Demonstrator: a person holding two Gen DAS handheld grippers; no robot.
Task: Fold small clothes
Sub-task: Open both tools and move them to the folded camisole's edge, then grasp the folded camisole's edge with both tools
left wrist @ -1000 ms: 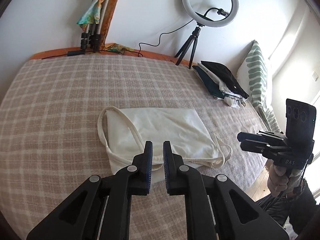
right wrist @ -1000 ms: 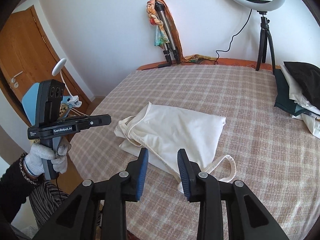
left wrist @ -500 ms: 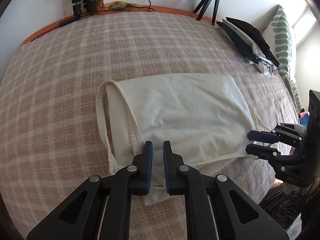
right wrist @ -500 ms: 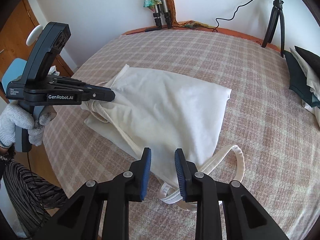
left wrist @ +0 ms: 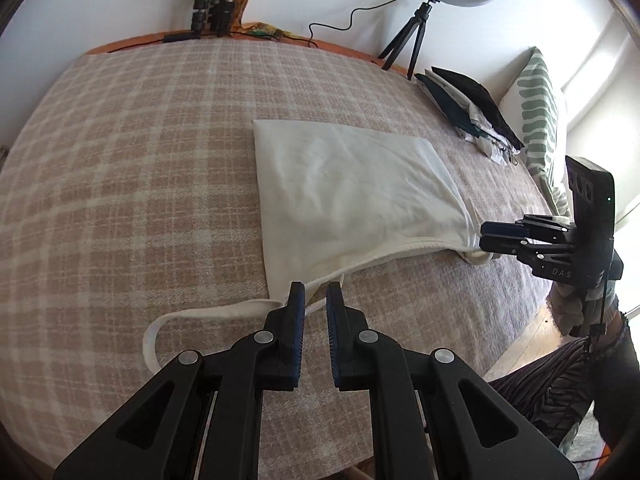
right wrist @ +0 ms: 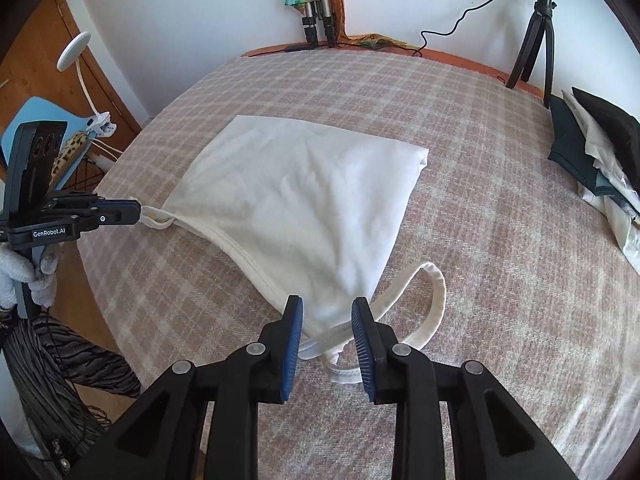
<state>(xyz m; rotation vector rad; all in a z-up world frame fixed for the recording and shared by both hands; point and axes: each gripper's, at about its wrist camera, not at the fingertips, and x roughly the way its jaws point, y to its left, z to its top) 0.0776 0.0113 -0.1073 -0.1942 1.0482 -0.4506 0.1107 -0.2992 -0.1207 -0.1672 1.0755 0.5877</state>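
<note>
Cream top (left wrist: 352, 184) on plaid bed | left tool (right wrist: 138, 213) pinching its corner | right tool (right wrist: 326, 330) spread over strap

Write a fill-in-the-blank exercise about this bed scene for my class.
1. The cream camisole lies spread on a checked ___.
2. The ring light stands on a small black ___.
3. The top garment of the clothes pile is ___ in colour.

Missing words: blanket; tripod; black.
</note>
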